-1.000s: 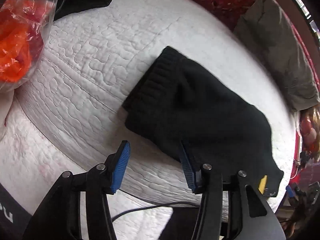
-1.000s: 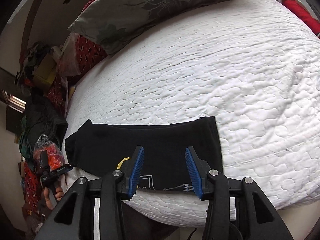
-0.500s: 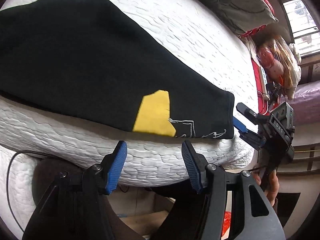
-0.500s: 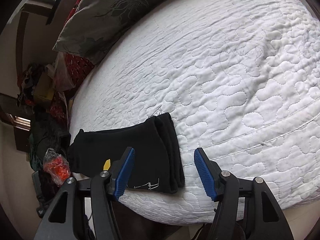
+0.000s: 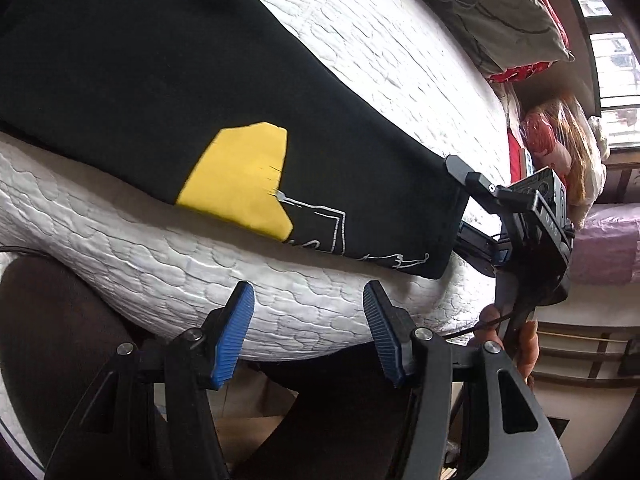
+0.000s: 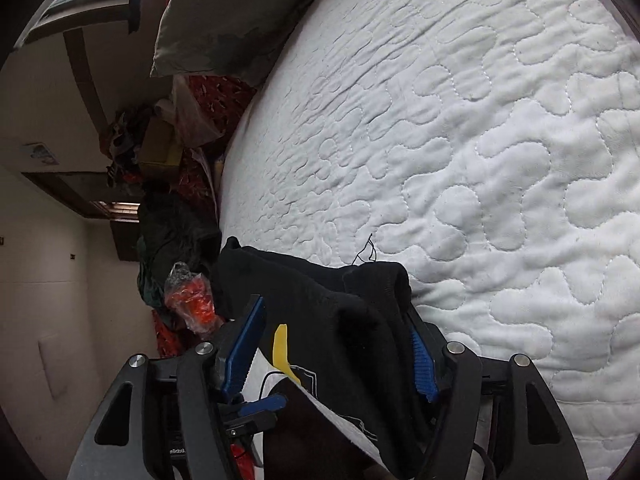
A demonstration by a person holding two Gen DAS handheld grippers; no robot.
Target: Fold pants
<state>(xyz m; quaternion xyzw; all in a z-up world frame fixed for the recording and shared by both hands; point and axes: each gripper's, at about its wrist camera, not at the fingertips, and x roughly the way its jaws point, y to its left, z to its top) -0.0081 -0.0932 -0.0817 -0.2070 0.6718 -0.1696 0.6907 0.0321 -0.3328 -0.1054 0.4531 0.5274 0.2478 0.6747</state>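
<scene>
Fingers (image 5: 236,332) of my left gripper (image 5: 308,332) gape empty below the black pants (image 5: 160,80); my right gripper (image 6: 338,344) fingers straddle their bunched end on the mattress (image 6: 500,160), closing slightly

Bare quilted mattress (image 6: 500,152) beyond pants (image 6: 340,312); pillow (image 6: 224,20) at far edge

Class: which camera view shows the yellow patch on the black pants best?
The left wrist view: the yellow patch lies whole and flat on the black pants. The right wrist view shows only a narrow strip among bunched fabric.
</scene>
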